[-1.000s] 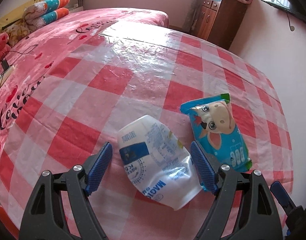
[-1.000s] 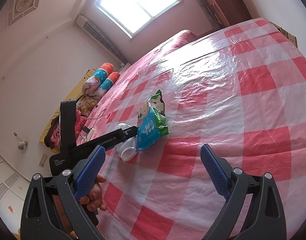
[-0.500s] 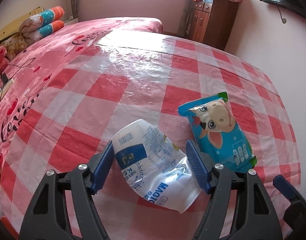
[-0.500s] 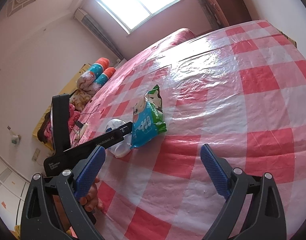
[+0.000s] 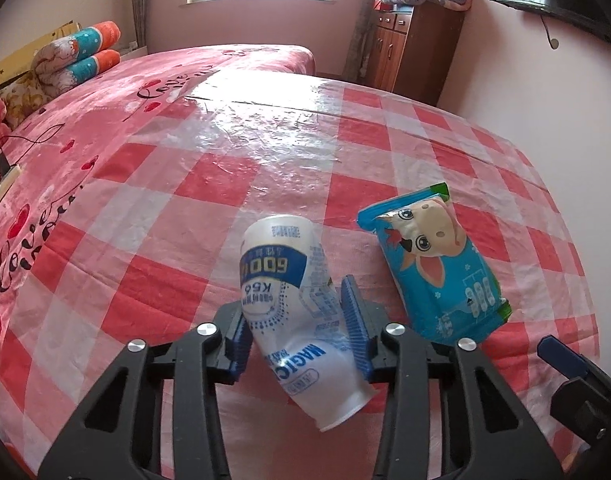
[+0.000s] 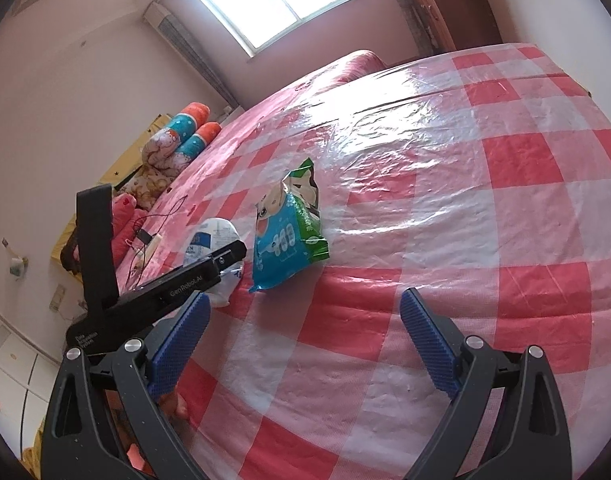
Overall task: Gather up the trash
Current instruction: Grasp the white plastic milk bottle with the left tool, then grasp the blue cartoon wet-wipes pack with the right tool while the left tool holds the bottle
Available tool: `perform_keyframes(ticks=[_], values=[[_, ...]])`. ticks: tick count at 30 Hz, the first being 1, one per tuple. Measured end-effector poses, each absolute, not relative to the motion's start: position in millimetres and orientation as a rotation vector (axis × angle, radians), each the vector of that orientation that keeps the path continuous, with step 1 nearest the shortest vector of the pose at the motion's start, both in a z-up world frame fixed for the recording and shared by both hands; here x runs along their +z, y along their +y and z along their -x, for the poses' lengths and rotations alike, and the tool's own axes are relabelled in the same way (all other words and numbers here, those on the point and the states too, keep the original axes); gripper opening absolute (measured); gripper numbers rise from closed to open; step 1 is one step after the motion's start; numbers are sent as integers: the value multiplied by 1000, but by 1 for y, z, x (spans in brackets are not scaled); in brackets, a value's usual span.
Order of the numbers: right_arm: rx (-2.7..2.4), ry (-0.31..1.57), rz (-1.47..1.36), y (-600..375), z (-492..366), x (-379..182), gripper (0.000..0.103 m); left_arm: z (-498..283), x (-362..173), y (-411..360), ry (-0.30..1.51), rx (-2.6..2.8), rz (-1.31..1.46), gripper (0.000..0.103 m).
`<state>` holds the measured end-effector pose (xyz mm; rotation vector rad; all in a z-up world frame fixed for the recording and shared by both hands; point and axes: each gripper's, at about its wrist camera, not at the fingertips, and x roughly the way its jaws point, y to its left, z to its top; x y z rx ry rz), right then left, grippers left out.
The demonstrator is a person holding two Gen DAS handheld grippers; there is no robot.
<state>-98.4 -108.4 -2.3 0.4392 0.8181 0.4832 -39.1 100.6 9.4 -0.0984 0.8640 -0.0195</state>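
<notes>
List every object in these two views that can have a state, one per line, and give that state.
left gripper: jaws have just been closing, pads now pressed on the cup
white paper cup: crumpled, on its side, gripped
blue snack packet: lying flat on the checked cloth, untouched
right gripper: open, empty

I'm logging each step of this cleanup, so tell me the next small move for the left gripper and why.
Probably lift. The left gripper has just been closing and its pads now press both sides of the crumpled white cup, denting it. The blue snack bag lies untouched beside it on the checked cloth.
</notes>
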Motion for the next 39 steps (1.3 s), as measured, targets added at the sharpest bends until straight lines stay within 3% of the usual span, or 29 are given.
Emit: perform_keyframes(ticks=[18,39], values=[[470,920,-394,-96,70,-2,95,65,9,136,860,-65,204,29],[387,900,71,-19,11,-13,95,102,7,165,857,-88,277,25]])
